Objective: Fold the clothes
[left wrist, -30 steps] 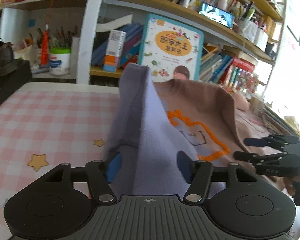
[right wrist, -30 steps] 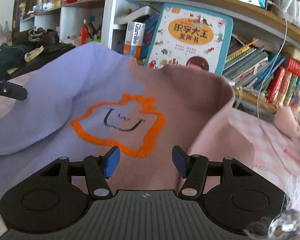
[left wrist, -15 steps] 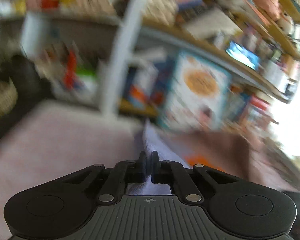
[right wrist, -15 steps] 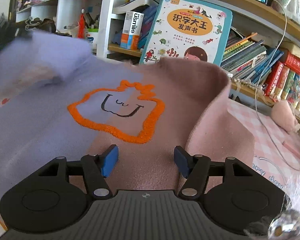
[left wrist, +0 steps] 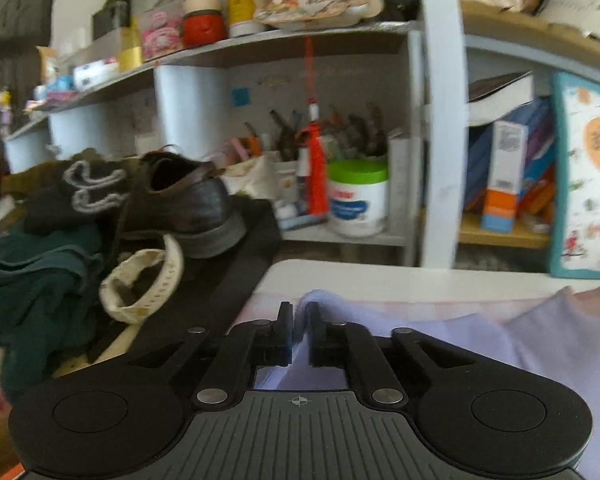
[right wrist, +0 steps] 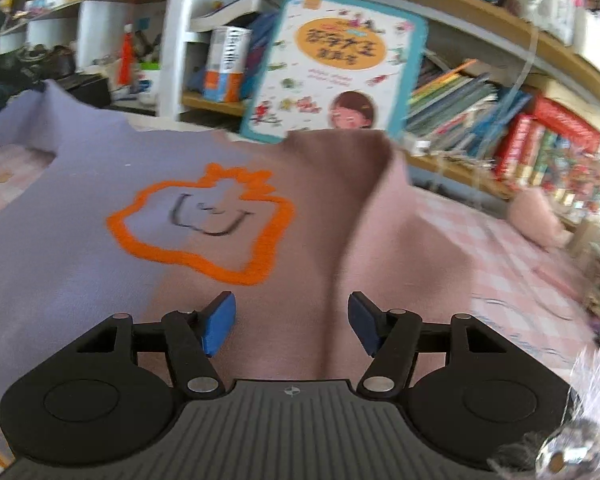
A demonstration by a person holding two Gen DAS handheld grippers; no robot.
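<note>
A sweater, half lavender and half dusty pink (right wrist: 100, 240), lies on the pink checked tablecloth (right wrist: 512, 264), with an orange outlined smiling figure (right wrist: 204, 224) across its chest. My right gripper (right wrist: 292, 322) hovers open just above the pink half, beside a raised fold, with nothing between its blue pads (right wrist: 219, 322). In the left wrist view my left gripper (left wrist: 299, 334) is shut on a lavender edge of the sweater (left wrist: 480, 340), pulled out toward the table's left side. The lavender cloth trails off to the right below it.
A shelf unit (left wrist: 440, 120) packed with books, jars and a large picture book (right wrist: 332, 64) runs along the table's far edge. Left of the table, a brown shoe (left wrist: 188, 204), a cream headband (left wrist: 148, 280) and dark green clothes (left wrist: 32, 280) sit on a black surface.
My left gripper closed on the lavender edge and swung it out to the left, spreading the raised lavender side flat. The right gripper stayed open over the pink half.
</note>
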